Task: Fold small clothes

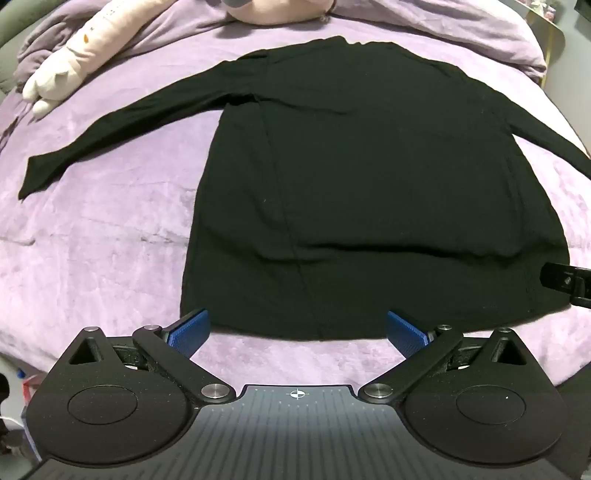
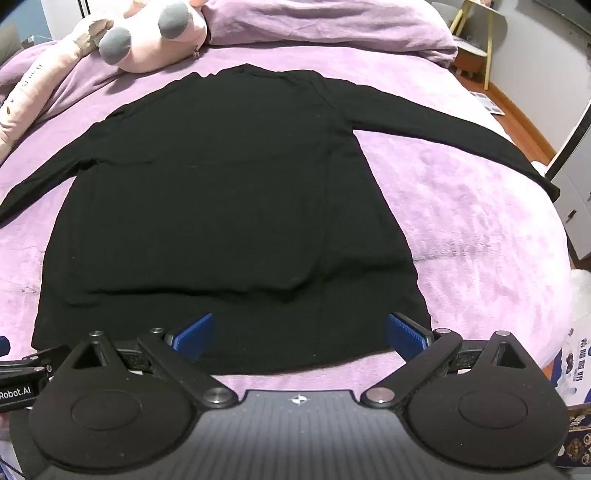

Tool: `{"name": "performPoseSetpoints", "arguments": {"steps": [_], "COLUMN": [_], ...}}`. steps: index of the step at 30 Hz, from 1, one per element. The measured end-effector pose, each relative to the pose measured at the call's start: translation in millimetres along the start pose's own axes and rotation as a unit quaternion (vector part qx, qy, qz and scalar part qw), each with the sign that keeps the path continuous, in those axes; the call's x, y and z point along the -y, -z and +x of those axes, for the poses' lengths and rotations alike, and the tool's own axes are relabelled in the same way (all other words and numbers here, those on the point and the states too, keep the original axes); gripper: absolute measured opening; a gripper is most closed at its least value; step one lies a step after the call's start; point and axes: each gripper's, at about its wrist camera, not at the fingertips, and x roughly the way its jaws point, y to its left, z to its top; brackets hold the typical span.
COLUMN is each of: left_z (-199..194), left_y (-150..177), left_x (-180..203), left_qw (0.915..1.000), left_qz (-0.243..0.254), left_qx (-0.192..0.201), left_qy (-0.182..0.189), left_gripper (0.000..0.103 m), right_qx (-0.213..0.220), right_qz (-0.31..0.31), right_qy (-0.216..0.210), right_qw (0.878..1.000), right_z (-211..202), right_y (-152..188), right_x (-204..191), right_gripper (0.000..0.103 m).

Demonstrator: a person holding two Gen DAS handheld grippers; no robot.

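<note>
You have a black long-sleeved top (image 1: 354,192) spread flat on the bed (image 1: 110,258), which is covered in a lilac plush blanket. The top lies with its hem toward you and its neck toward the far end, both sleeves stretched out to the sides (the one on the left of the left wrist view runs out and down to a cuff well clear of the body).

Your left gripper (image 1: 298,330) hangs over the near hem toward the top's left corner, fingers (image 1: 190,330) spread as wide as they go, nothing between them but the hem edge and blanket below. The blue pads are not pressing on the cloth.

Your right gripper (image 2: 300,334) sits over the hem toward the right corner, its fingers (image 2: 194,336) just as wide apart and likewise holding nothing; the hem shows between them, lying loose on the bed.

Each gripper shows at the edge of the other's view, so the two are side by side along the hem.

At the far end a pink plush toy (image 2: 155,33) with grey pads lies near the neck of the top, and a long cream plush (image 1: 70,62) lies off to the left.
</note>
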Motion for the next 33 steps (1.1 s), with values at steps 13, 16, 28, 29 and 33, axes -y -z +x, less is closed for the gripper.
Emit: {"name": "performPoseSetpoints", "arguments": {"steps": [13, 16, 28, 29, 33], "left_z": [-2, -6, -6, -6, -7], "left_y": [-2, -1, 0, 0, 0], "left_x": [5, 10, 8, 8, 8], "left_qw": [1.0000, 1.0000, 0.9999, 0.9999, 0.9999], "left_qz": [-0.001, -0.002, -0.005, -0.005, -0.005], "left_qx": [-0.005, -0.006, -0.007, -0.007, -0.006], "left_qy": [0.004, 0.004, 0.012, 0.012, 0.013], "left_gripper": [0.103, 0.103, 0.103, 0.103, 0.103], "right_qx": [-0.001, -0.001, -0.002, -0.002, -0.001], "right_qz": [0.001, 0.002, 0.007, 0.007, 0.007], "right_qy": [-0.005, -0.007, -0.010, -0.010, -0.010], "right_qw": [1.000, 1.000, 1.000, 1.000, 1.000], "right_z": [-1, -2, -2, -2, -2], "right_y": [0, 0, 0, 0, -1], "right_x": [0, 0, 2, 2, 2], "right_gripper": [0.099, 0.099, 0.099, 0.099, 0.099]}}
